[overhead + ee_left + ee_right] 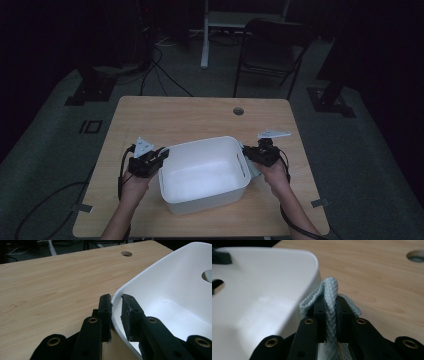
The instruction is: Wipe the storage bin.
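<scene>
My left gripper [159,159] has its fingers [106,312] clamped on the rim of the white tub [202,172]: one finger sits outside the wall, the other inside, with the thin edge pinched between them near the tub's corner. The tub stands on the wooden counter [185,117], between my two hands. My right gripper [248,152] is just beside the tub's opposite wall, on the outside. Its fingers [320,315] are together on a folded pale blue cloth [330,293], which stands up between them in a ridge and spills out on both sides, close against the tub.
</scene>
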The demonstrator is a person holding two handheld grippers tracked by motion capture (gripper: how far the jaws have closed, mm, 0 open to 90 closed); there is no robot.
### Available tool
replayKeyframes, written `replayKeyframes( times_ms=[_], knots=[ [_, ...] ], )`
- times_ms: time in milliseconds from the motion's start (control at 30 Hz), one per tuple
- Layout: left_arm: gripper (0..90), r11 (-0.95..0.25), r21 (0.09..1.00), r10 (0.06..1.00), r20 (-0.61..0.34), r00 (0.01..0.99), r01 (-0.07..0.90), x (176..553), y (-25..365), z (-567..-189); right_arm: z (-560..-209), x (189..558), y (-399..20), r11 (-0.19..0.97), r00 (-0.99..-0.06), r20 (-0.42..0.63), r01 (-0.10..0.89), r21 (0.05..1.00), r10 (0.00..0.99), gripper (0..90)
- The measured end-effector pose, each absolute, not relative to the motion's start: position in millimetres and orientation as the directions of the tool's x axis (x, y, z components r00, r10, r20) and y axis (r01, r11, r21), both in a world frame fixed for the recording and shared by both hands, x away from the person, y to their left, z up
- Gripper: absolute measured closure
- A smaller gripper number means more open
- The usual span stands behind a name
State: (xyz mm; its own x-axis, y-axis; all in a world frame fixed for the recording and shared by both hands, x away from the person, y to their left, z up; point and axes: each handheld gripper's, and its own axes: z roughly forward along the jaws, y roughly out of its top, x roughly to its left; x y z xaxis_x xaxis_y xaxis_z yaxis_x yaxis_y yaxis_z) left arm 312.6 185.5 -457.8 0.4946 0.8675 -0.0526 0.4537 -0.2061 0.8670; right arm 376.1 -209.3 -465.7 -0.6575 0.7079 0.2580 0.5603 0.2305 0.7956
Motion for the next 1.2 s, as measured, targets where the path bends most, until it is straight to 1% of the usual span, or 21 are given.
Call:
replayKeyframes(
  times_ms=[133, 167, 233, 300, 433, 500, 533, 667, 700, 767, 800, 867, 967, 1200],
  knots=[
    [77.9, -0.209, 0.867, 0.865, -0.052, 0.499, 0.453, 313, 186, -458, -461, 380, -212, 0.215, -0.666, 0.273, 0.554, 0.804, 0.694, 81.3],
    [77.9, -0.211, 0.866, 0.865, -0.05, 0.5, 0.453, 313, 186, -458, -454, 383, -212, 0.21, -0.672, 0.266, 0.539, 0.816, 0.691, 81.3],
    [77.9, -0.212, 0.866, 0.866, -0.048, 0.498, 0.453, 313, 185, -458, -452, 385, -211, 0.215, -0.676, 0.262, 0.535, 0.817, 0.689, 81.4],
    [77.9, -0.212, 0.866, 0.867, -0.048, 0.496, 0.454, 313, 185, -458, -456, 392, -211, 0.214, -0.684, 0.284, 0.547, 0.81, 0.672, 81.7],
    [77.9, -0.21, 0.866, 0.867, -0.049, 0.496, 0.453, 313, 185, -458, -472, 399, -208, 0.246, -0.68, 0.296, 0.58, 0.776, 0.67, 81.7],
    [77.9, -0.212, 0.866, 0.867, -0.048, 0.496, 0.453, 313, 185, -458, -472, 400, -209, 0.252, -0.686, 0.296, 0.579, 0.775, 0.665, 81.6],
    [77.9, -0.212, 0.866, 0.867, -0.048, 0.496, 0.454, 313, 185, -458, -466, 401, -210, 0.24, -0.692, 0.291, 0.562, 0.791, 0.661, 81.6],
    [77.9, -0.212, 0.866, 0.868, -0.047, 0.495, 0.453, 313, 184, -457, -457, 404, -211, 0.214, -0.701, 0.303, 0.546, 0.81, 0.645, 81.7],
    [77.9, -0.211, 0.866, 0.869, -0.046, 0.492, 0.454, 313, 184, -457, -457, 405, -210, 0.233, -0.714, 0.29, 0.537, 0.811, 0.637, 82.1],
    [77.9, -0.207, 0.867, 0.871, -0.048, 0.488, 0.454, 313, 183, -458, -459, 406, -210, 0.236, -0.718, 0.294, 0.539, 0.809, 0.631, 82.2],
    [77.9, -0.206, 0.867, 0.872, -0.048, 0.487, 0.454, 313, 183, -458, -467, 407, -208, 0.262, -0.715, 0.288, 0.552, 0.792, 0.637, 82.4],
    [77.9, -0.206, 0.867, 0.872, -0.048, 0.486, 0.455, 313, 183, -458, -467, 407, -208, 0.262, -0.715, 0.288, 0.552, 0.792, 0.637, 82.4],
    [77.9, -0.208, 0.867, 0.868, -0.05, 0.493, 0.454, 313, 184, -458, -481, 406, -208, 0.267, -0.702, 0.288, 0.567, 0.779, 0.651, 82.2],
    [77.8, -0.206, 0.867, 0.866, -0.053, 0.497, 0.453, 313, 185, -458, -471, 392, -226, 0.215, -0.686, 0.279, 0.541, 0.813, 0.672, 82.1]
  ],
)
